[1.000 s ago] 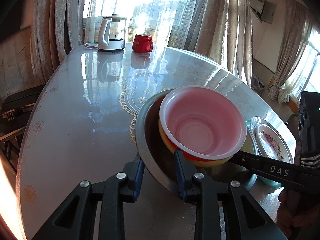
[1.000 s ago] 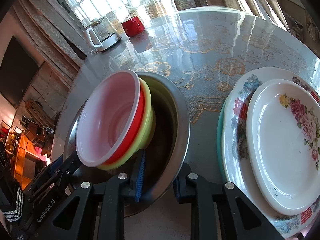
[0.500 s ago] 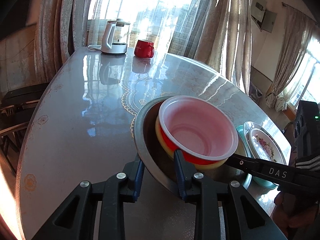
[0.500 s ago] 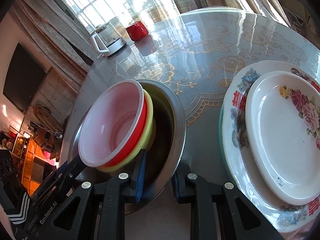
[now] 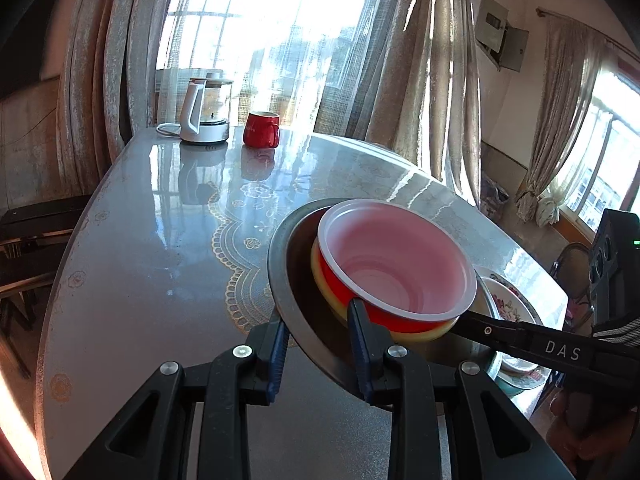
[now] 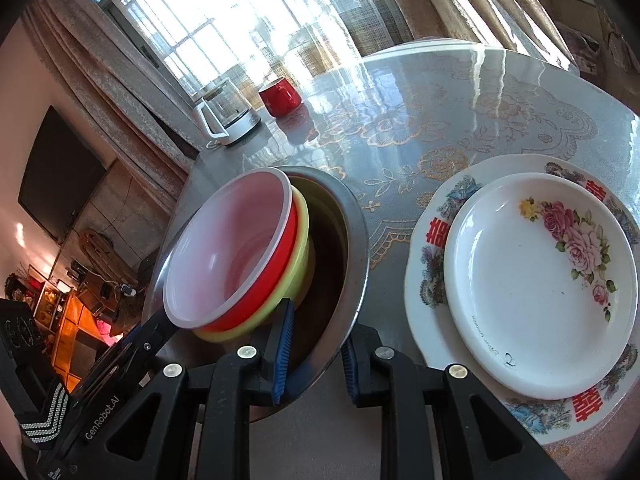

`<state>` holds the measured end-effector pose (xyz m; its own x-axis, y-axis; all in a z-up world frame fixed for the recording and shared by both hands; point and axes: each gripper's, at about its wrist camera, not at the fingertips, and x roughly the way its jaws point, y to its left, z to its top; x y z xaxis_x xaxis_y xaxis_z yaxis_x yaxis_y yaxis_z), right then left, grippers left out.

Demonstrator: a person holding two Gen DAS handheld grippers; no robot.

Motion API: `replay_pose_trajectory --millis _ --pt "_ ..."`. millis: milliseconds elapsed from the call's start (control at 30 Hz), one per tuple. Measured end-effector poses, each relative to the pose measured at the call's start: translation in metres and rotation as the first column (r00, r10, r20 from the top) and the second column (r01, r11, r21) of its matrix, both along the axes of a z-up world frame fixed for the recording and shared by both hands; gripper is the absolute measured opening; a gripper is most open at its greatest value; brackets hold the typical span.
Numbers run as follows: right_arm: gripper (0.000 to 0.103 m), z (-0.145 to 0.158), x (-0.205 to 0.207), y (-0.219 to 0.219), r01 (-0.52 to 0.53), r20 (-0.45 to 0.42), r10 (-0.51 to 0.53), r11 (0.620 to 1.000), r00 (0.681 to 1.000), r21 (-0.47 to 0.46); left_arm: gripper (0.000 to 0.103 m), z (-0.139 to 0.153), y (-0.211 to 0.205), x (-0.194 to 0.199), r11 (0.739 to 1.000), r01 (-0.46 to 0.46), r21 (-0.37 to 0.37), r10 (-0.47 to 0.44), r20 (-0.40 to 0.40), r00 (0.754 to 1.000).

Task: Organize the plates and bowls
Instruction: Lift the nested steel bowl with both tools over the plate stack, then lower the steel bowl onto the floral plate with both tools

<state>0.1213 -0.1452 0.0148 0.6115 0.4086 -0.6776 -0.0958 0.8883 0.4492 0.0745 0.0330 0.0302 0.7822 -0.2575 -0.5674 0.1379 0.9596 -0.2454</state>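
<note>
The right tongs (image 6: 314, 354) pinch the near rim of a steel basin (image 6: 352, 236), one finger inside and one outside. Nested pink, red and yellow-green bowls (image 6: 236, 256) lean tilted in the basin. The left tongs (image 6: 132, 354) reach in from the lower left. Just right, two stacked flowered plates (image 6: 536, 276) lie on the desk (image 6: 460, 116). Far back stand a kettle (image 6: 226, 114) and a red mug (image 6: 280, 96).

A home dining room: curtained windows (image 5: 280, 40), kettle (image 5: 206, 114), mug (image 5: 262, 130), table (image 5: 140, 260).
</note>
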Motion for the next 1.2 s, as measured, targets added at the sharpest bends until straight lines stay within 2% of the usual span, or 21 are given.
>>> replay_pose_trajectory --millis 400,800,1200 --pt "0.022 0.026 -0.020 -0.041 0.082 0.076 -0.083 0.996 0.994 0.021 0.029 0.027 -0.039 0.007 0.997 0.081 -0.003 -0.081 0.056 0.995" --pt "0.022 0.038 -0.038 -0.090 0.183 0.113 -0.187 0.982 0.976 0.045 0.029 0.047 -0.092 0.010 0.983 0.185 0.021 -0.186 0.097 0.978" --pt "0.022 0.044 -0.063 -0.139 0.302 0.123 -0.306 0.952 0.944 0.052 0.029 0.047 -0.146 0.017 0.957 0.291 0.022 -0.292 0.093 0.952"
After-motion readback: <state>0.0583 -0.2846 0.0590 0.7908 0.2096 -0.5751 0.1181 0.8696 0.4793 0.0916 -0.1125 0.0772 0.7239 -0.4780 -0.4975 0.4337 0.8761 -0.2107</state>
